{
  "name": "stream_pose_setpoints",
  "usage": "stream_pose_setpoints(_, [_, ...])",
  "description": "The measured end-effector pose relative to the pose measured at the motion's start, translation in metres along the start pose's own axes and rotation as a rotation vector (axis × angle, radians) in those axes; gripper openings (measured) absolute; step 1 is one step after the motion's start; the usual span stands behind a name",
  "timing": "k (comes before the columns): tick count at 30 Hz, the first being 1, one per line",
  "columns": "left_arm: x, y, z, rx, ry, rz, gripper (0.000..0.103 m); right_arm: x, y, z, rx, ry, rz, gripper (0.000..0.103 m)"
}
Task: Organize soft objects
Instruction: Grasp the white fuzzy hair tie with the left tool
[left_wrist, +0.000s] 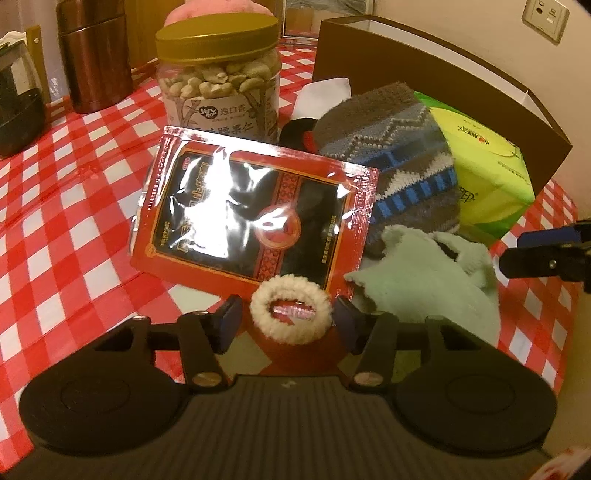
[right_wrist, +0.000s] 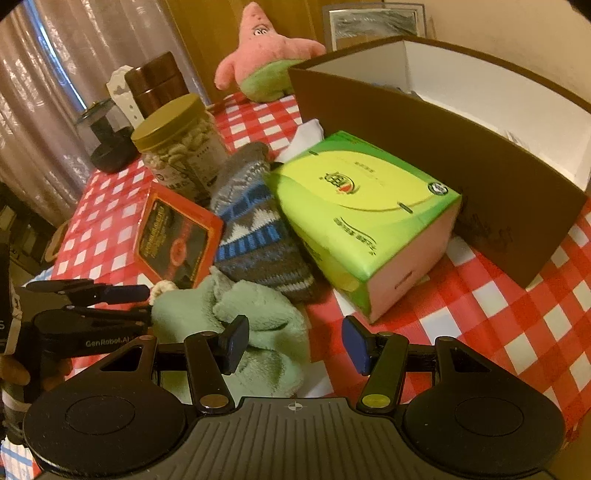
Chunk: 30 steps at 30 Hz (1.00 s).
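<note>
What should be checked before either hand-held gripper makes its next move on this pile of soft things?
1. Left hand-held gripper open: ok, jaws apart.
2. Cream hair tie between its fingers: ok, lying on the red packet, not yet squeezed.
3. Right hand-held gripper open above the green cloth: ok.
4. Brown box open on top: ok.
5. Free room inside the box: cannot tell, its floor is mostly hidden.
6. Grippers apart from each other: ok.
</note>
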<state>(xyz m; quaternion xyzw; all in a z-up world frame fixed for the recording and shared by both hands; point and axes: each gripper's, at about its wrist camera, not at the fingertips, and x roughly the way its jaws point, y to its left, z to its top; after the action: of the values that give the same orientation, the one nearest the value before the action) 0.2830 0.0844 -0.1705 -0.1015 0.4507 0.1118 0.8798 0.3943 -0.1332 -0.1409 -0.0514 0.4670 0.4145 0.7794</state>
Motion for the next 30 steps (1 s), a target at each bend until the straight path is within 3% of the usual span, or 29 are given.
stream_pose_setpoints(4, [0.004, 0.001, -0.002, 0.006, 0.001, 0.0, 0.042, 0.001, -0.002, 0.0, 0.003, 0.007, 0.002, 0.057])
stream_pose_setpoints(8, [0.001, 0.002, -0.004, 0.021, -0.014, -0.013, 0.021, 0.0, -0.001, 0.001, -0.005, 0.005, 0.007, 0.057])
stream_pose_setpoints(10, [-0.002, 0.002, -0.006, 0.017, -0.021, -0.023, 0.016, 0.0, 0.0, 0.002, -0.011, 0.001, 0.011, 0.057])
stream_pose_setpoints(14, [-0.011, 0.005, -0.01, 0.012, -0.033, 0.005, 0.015, 0.001, 0.005, 0.007, -0.037, -0.012, 0.028, 0.057])
stream_pose_setpoints(22, [-0.036, 0.041, -0.017, -0.122, -0.051, 0.096, 0.015, 0.012, 0.034, 0.032, -0.201, -0.052, 0.119, 0.056])
stream_pose_setpoints(30, [-0.04, 0.059, -0.016, -0.249, -0.036, 0.156, 0.015, 0.055, 0.073, 0.071, -0.385, -0.058, 0.212, 0.056])
